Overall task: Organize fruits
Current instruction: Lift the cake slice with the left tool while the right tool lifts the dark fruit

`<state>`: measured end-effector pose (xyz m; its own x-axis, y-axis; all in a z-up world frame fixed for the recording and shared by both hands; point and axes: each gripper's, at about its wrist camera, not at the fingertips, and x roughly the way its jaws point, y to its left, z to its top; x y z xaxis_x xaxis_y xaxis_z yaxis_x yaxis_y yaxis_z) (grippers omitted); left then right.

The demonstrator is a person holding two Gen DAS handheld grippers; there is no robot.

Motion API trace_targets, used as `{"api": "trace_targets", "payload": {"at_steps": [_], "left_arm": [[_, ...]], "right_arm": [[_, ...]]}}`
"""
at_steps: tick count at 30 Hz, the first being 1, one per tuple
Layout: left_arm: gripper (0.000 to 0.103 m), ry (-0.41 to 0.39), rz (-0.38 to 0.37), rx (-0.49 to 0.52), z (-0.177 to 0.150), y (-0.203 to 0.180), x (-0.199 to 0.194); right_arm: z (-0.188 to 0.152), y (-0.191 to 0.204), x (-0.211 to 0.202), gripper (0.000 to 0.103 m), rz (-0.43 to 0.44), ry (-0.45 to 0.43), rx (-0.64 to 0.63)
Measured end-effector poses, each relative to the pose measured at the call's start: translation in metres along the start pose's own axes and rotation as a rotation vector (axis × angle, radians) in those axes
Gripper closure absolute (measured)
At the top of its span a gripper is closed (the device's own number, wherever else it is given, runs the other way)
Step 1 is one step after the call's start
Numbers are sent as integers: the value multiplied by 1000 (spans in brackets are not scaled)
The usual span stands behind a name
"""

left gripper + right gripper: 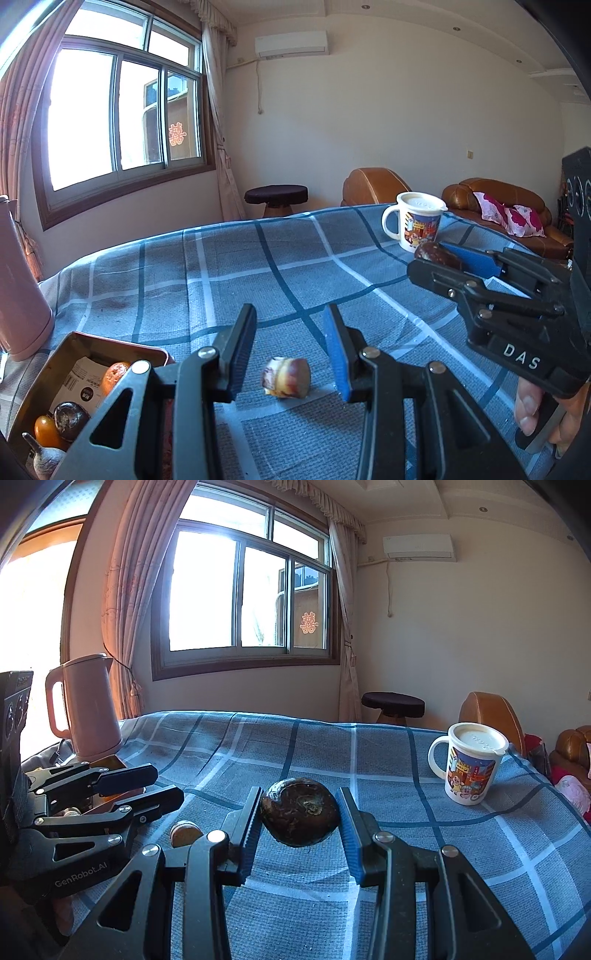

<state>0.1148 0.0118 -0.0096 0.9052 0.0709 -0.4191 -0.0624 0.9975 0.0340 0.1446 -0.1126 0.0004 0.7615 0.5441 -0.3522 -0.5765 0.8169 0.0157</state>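
Note:
My right gripper point(299, 794) is shut on a dark brown round fruit point(300, 814), both pads pressing its sides above the blue checked cloth. The left wrist view shows that same fruit point(437, 254) in the right gripper point(428, 256) at the right. My left gripper point(290, 310) is open. A small cut piece of fruit point(285, 376), cream and reddish brown, lies on the cloth below the gap between its fingers, touching neither pad. A tin box point(55, 369) at the lower left holds an orange point(114, 374), a dark fruit point(70, 421) and a yellow-orange fruit point(46, 430).
A white cartoon mug with a lid point(471, 771) stands at the right on the table point(369, 904). A pink kettle point(92, 709) stands at the far left, behind the left gripper point(168, 784). A hand point(535, 413) holds the right gripper's handle. A sofa and a stool lie beyond the table.

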Motion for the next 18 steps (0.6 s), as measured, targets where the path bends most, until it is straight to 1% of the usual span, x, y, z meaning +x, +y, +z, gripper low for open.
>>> {"api": "trace_targets", "payload": {"at_steps": [3, 6, 11, 14, 16, 18], "left_arm": [[63, 9, -3, -5, -1, 2, 0], [63, 27, -18, -36, -1, 8, 2], [63, 72, -62, -125, -3, 25, 10], [64, 105, -97, -209, -6, 42, 16], [65, 142, -119, -260, -9, 51, 24], [65, 179, -144, -266, -10, 49, 32]], "right_arm": [[0, 1, -1, 62, 2, -3, -3], [0, 1, -1, 62, 1, -2, -1], [0, 0, -3, 62, 0, -8, 5], [0, -2, -3, 62, 6, -8, 12], [0, -2, -2, 62, 9, -4, 13], [0, -2, -1, 62, 11, 0, 14]]}}
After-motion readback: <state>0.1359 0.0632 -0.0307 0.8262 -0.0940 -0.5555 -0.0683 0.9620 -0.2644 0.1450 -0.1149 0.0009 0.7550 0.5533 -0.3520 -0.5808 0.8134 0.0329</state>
